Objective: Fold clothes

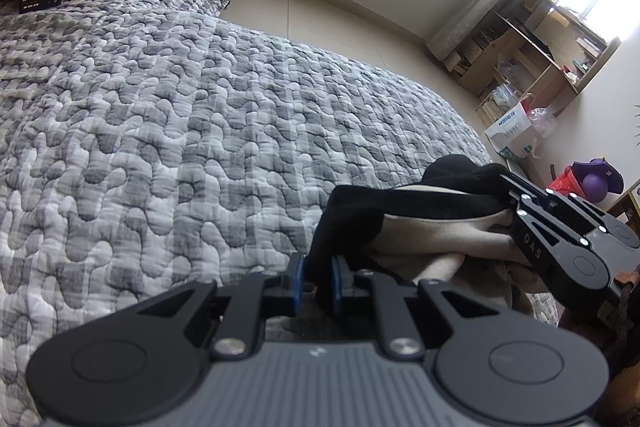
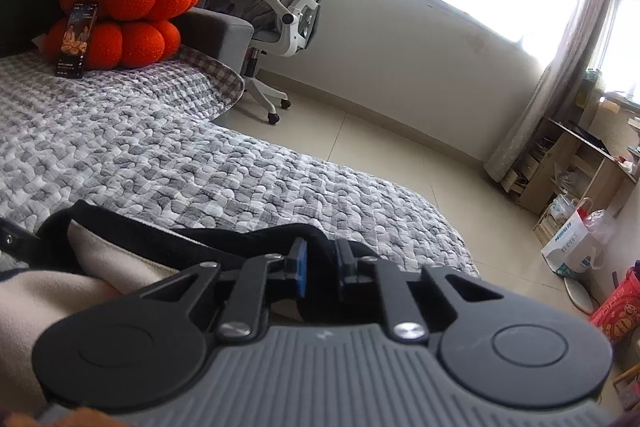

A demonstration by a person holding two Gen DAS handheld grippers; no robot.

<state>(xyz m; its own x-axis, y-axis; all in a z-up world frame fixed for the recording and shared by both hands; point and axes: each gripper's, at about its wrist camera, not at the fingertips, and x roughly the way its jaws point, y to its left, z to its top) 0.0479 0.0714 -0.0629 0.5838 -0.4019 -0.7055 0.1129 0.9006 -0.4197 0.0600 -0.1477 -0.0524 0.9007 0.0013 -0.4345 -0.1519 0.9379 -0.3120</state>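
Note:
A beige fleece garment with black trim [image 1: 420, 235] lies bunched at the near edge of the bed. My left gripper [image 1: 318, 267] is shut on a fold of the black trim, which runs between its blue pads. To its right, my right gripper [image 1: 514, 201] clamps the far end of the same black edge. In the right wrist view the right gripper [image 2: 322, 259] has the black band pinched between its fingers, and the beige garment [image 2: 100, 267] spreads to the left. A black part of the left gripper [image 2: 12, 239] shows at the left edge there.
A grey-and-white quilted bed cover [image 1: 180, 127] stretches ahead. Orange cushions [image 2: 128, 15] with a phone [image 2: 78, 39] leaning on them sit at the bed's far end. A white office chair [image 2: 304, 15] stands on the tiled floor, and a wooden shelf [image 1: 532, 59] and bags [image 2: 572, 247] stand on the right.

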